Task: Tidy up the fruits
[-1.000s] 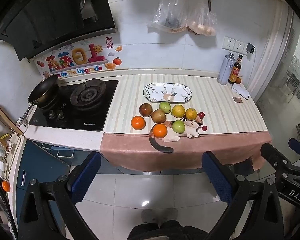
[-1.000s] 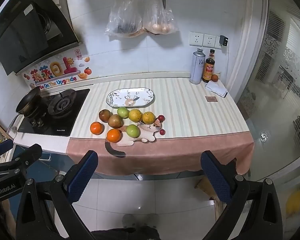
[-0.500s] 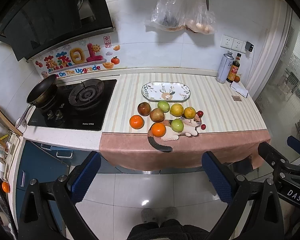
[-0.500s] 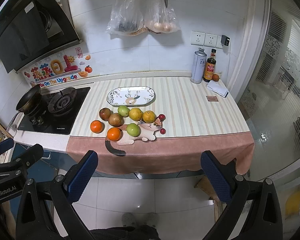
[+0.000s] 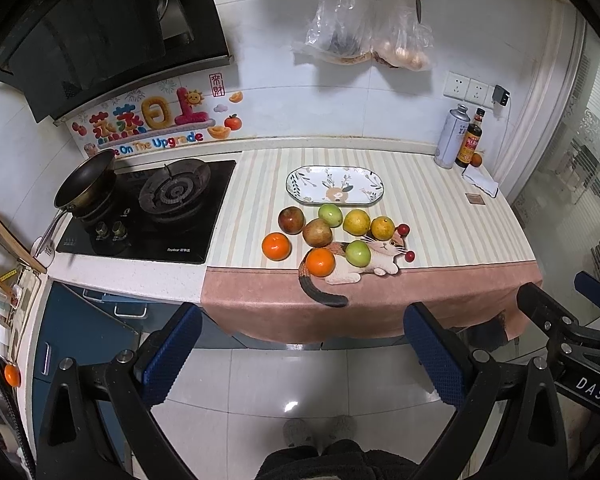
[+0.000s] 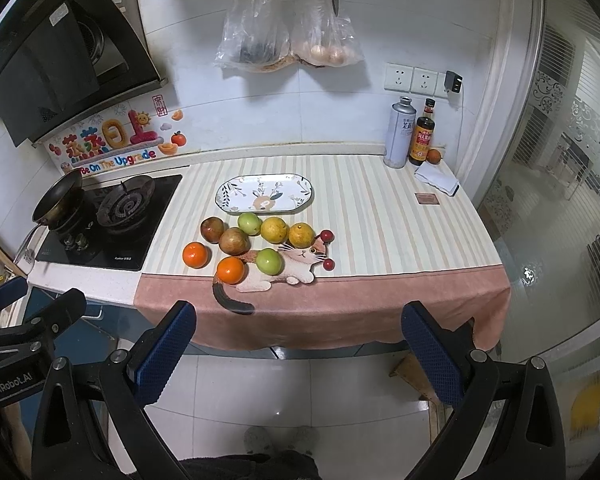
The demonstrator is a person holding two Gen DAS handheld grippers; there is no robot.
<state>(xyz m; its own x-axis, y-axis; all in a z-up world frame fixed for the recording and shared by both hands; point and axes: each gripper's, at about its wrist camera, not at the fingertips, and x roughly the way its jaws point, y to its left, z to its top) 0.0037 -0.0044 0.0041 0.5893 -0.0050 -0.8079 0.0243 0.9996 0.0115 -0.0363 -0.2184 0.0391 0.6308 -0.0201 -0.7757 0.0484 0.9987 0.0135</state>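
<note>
Several fruits lie in a cluster on the striped counter: two oranges (image 5: 276, 246) (image 6: 231, 270), two green apples (image 5: 358, 253) (image 6: 249, 223), two brownish-red fruits (image 5: 291, 220), two yellow citrus (image 5: 356, 222) and two small red cherries (image 5: 410, 256). Some rest on a cat-shaped mat (image 5: 374, 263). An empty oval patterned plate (image 5: 335, 185) (image 6: 264, 199) lies just behind them. My left gripper (image 5: 300, 354) and right gripper (image 6: 298, 354) are both open and empty, held over the floor well in front of the counter.
A gas hob (image 5: 152, 212) with a frying pan (image 5: 85, 180) sits left of the fruits. A can, a sauce bottle (image 6: 421, 139) and a small orange stand at the back right. Bags and scissors hang on the wall. A pink cloth edge (image 6: 340, 300) drapes over the counter front.
Both views have shifted slightly nearer to the counter. Both grippers stay open; no fruit has moved.
</note>
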